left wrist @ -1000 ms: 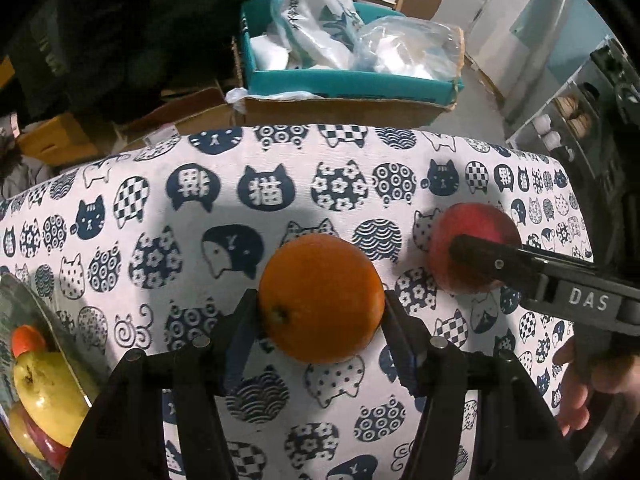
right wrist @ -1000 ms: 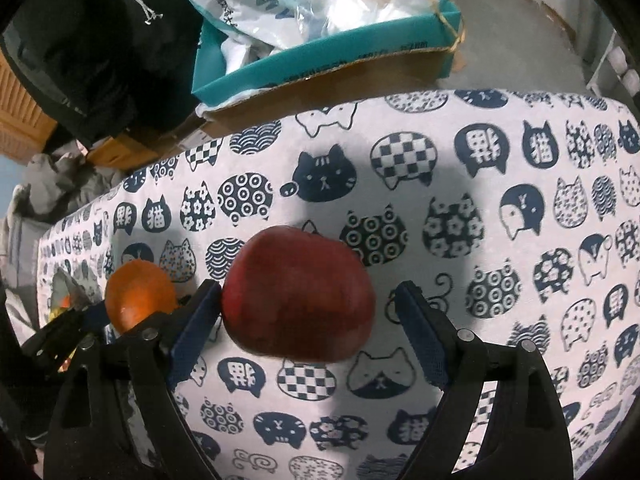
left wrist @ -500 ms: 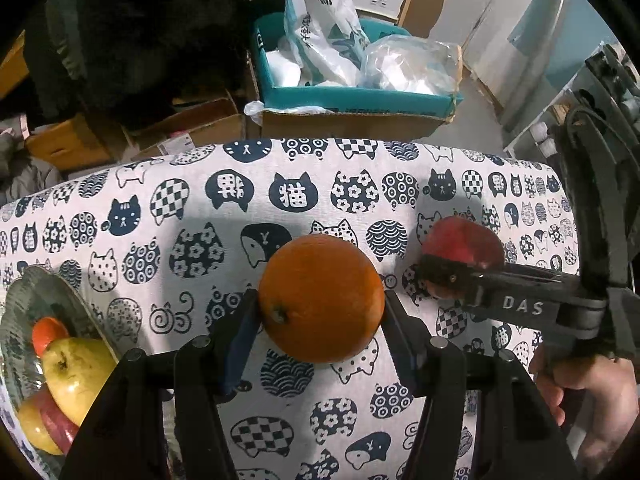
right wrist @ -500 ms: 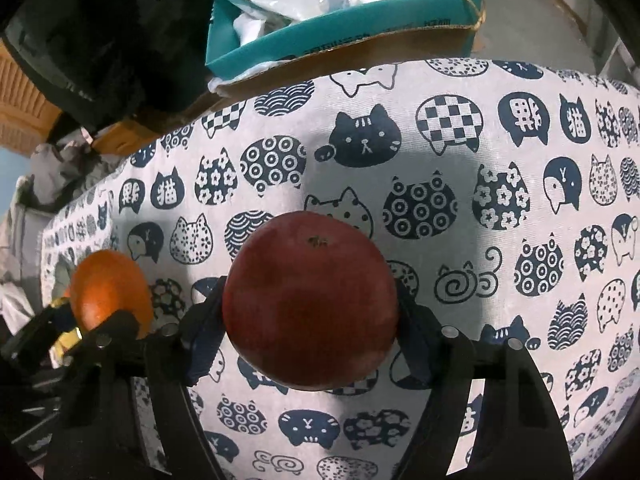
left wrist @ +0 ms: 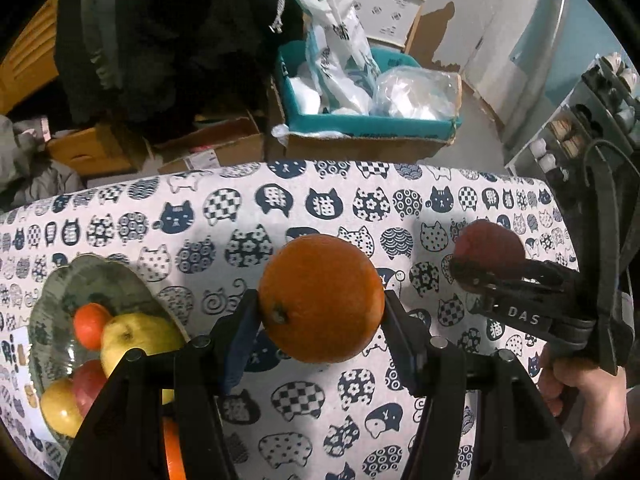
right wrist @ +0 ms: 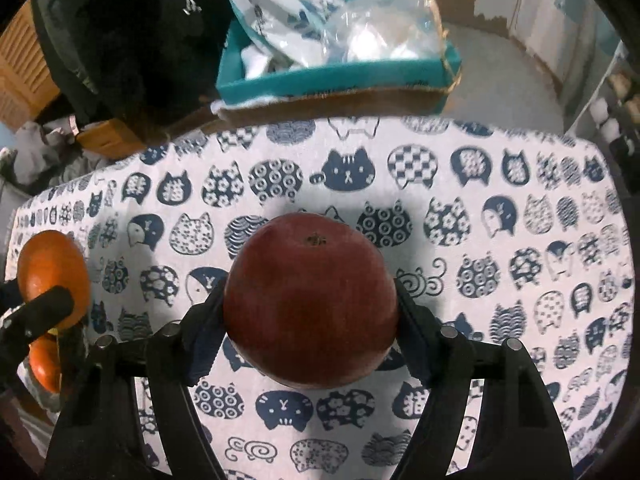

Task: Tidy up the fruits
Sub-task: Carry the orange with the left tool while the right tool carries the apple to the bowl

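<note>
Left wrist view: left gripper (left wrist: 320, 312) squeezes the orange (left wrist: 321, 298); the bowl (left wrist: 56, 280) sits near, to its left. Right gripper (right wrist: 310, 320) squeezes the apple (right wrist: 310, 300), farther off.

Each camera sits just behind its own claw and looks steeply down along the fingers at the cat-print tabletop (left wrist: 224, 240), close enough that the fruit in its grip fills the middle of the view. The left view faces the orange (left wrist: 320, 298) and catches the right claw (left wrist: 486, 276) at its right edge; the right view faces the red apple (right wrist: 310, 300). Both share the teal box (right wrist: 332, 80) beyond the far edge (and the orange).
</note>
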`<state>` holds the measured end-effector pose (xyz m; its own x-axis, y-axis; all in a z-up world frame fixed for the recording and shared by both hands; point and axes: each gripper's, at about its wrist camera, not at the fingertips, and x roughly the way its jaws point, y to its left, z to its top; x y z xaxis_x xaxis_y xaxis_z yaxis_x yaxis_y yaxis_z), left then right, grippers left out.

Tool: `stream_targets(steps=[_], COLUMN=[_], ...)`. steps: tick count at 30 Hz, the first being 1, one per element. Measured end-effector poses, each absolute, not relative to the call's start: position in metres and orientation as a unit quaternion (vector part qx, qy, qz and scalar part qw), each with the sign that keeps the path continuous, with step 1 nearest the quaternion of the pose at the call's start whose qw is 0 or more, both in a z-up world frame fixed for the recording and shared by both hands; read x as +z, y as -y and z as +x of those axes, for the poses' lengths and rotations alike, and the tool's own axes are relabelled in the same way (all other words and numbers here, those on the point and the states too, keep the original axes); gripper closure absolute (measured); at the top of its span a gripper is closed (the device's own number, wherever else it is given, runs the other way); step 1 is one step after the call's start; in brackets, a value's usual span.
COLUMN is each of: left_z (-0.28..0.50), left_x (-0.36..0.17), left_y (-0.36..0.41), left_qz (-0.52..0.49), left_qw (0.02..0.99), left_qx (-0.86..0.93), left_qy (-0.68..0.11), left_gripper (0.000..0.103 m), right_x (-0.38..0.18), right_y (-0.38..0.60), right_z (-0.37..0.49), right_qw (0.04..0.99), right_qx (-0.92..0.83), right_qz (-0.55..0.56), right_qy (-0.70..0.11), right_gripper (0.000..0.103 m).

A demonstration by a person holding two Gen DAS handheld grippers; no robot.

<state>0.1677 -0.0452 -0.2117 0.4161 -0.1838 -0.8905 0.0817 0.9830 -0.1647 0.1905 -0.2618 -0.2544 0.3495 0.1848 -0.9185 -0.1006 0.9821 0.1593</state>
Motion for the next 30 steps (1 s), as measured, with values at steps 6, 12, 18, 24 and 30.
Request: stream_targets(steps=[6, 12, 18, 24, 30], left_z=[0.153, 0.138, 0.121, 0.105, 0.095], left_x=[-0.192, -0.172, -0.156, -0.146, -0.144], left_y=[0.026, 0.006, -0.022, -0.050, -0.081], left_qz=[-0.057, -0.063, -0.075, -0.081, -0.097], left_qw=[0.850, 0.861, 0.870, 0.878, 0.880], left_qx=[-0.070, -0.059, -0.042, -0.019, 0.004], left_qy=[-0.518, -0.500, -0.486, -0.472, -0.465], left_gripper=[0.041, 0.041, 0.041, 0.041, 0.041], right_x=[-0.221, -0.194, -0.169, -0.152, -0.141], right_y=[0.250, 0.230, 0.203, 0.170, 0.134], right_z=[0.179, 0.169, 0.163, 0.158, 0.156], right_qw=[0.842, 0.856, 0.864, 0.868, 0.866], right_qx=[0.093, 0.109, 0.136, 0.167, 0.198], right_qz=[0.010, -0.003, -0.006, -0.011, -0.022], right_qy=[-0.531, -0.505, -0.484, -0.468, -0.458], right_gripper=[0.028, 0.028, 0.028, 0.028, 0.028])
